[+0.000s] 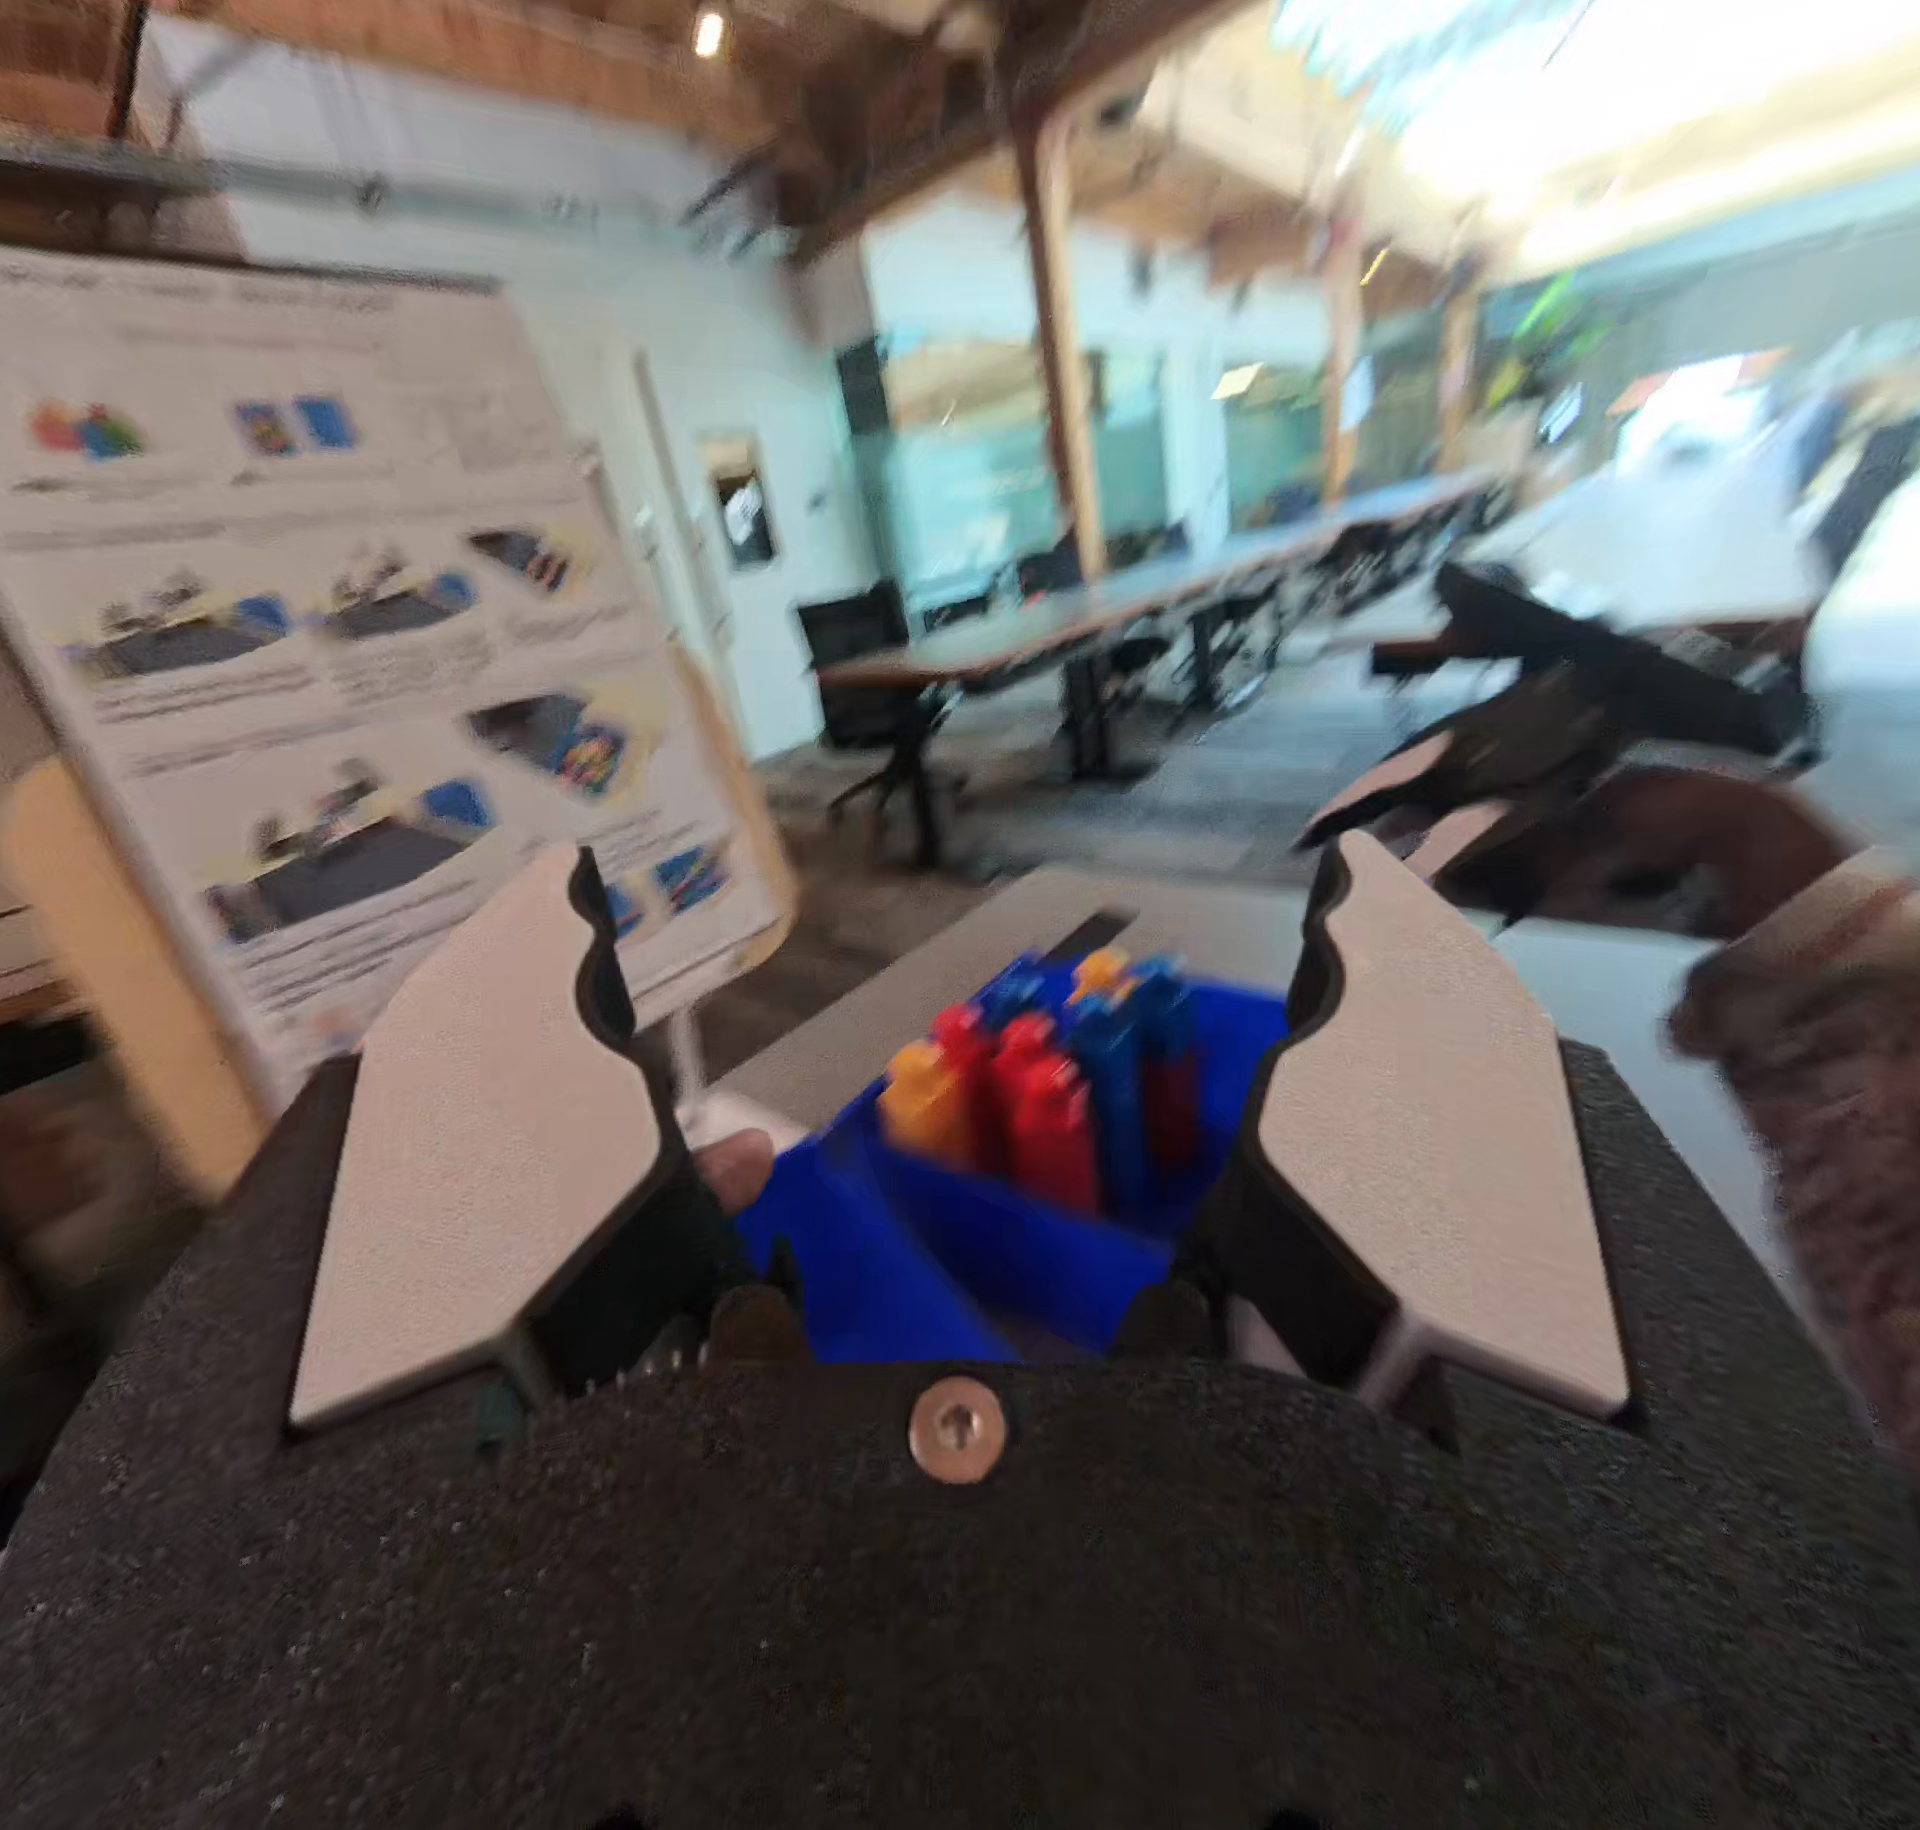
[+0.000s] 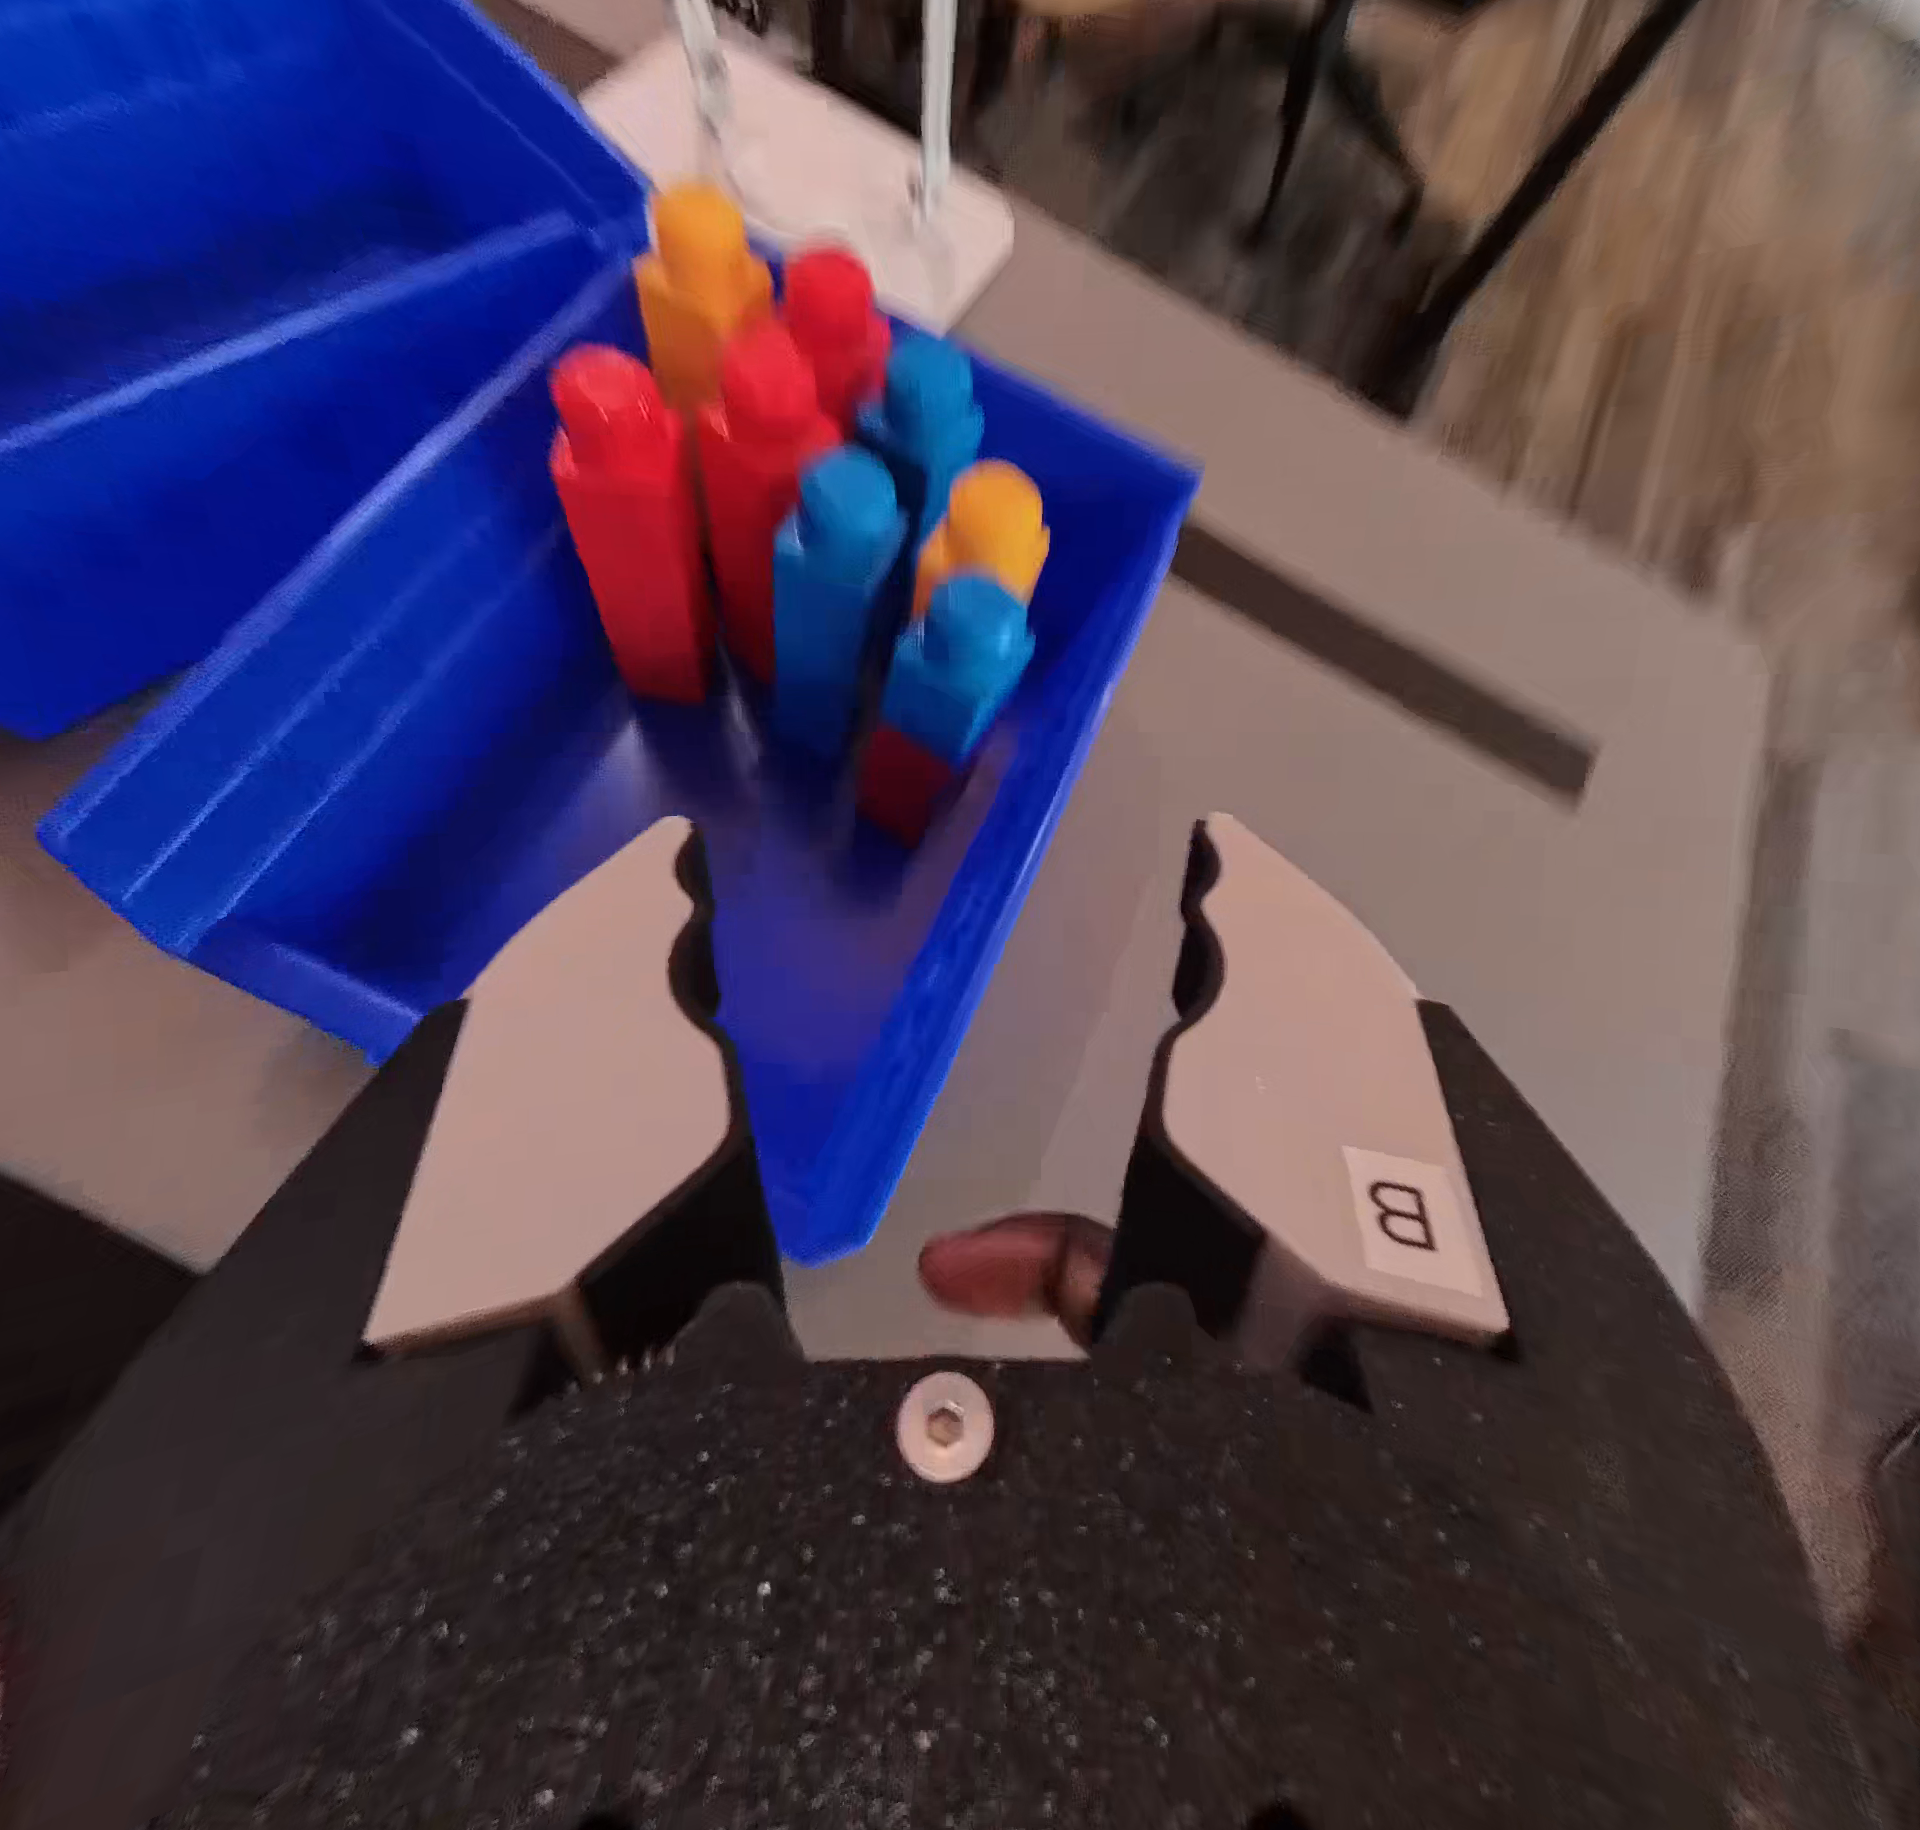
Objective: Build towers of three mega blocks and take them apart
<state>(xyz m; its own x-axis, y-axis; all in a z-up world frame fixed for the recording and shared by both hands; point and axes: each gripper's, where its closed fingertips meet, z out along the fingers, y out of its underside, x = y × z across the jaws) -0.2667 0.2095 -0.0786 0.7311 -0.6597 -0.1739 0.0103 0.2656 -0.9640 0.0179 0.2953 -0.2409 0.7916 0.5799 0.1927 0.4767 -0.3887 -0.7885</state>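
Note:
Several block towers in red [image 2: 634, 533], light blue [image 2: 831, 585] and orange [image 2: 701, 294] stand upright in the far end of a blue bin [image 2: 935, 1001]. My right gripper [image 2: 940, 835] is open and empty, just above the bin's near end, short of the towers. In the left wrist view the same towers [image 1: 1039, 1105] in the blue bin [image 1: 935, 1271] show between the fingers of my left gripper [image 1: 956, 866], which is open, empty and raised. The right gripper [image 1: 1382, 814] shows farther off at the right. Both views are blurred.
A second blue bin [image 2: 208, 274] lies beside the first on the grey table [image 2: 1351, 845]. A poster board [image 1: 343, 585] stands at the left on a clear stand [image 2: 831, 170]. A sleeve [image 1: 1818, 1105] is at the right edge. Long tables and chairs fill the room beyond.

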